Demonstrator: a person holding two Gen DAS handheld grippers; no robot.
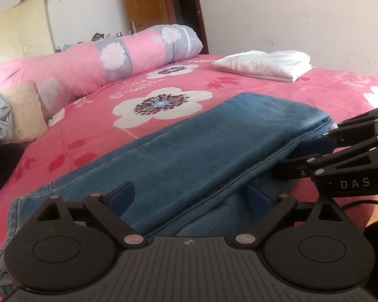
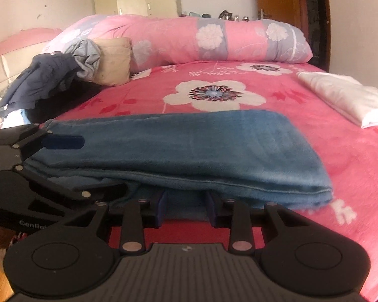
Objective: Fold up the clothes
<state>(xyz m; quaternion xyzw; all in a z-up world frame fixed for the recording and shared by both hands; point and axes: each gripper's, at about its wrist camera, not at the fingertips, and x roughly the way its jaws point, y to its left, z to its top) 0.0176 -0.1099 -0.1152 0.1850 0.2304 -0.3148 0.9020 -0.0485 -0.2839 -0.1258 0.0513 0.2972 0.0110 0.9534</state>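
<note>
Pink floral bed point(image 1: 93, 136) under folded blue towel point(image 1: 214, 146), both jaws alongside.

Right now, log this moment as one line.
stage: folding | item: blue garment folded on pink bed | left gripper: open, straddling fold | right gripper: partly closed at garment edge, grip unclear

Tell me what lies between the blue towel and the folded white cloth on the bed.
Nothing but bare pink floral bedspread between the blue towel and the folded white cloth, as the left wrist view shows; the right wrist view agrees.
</note>
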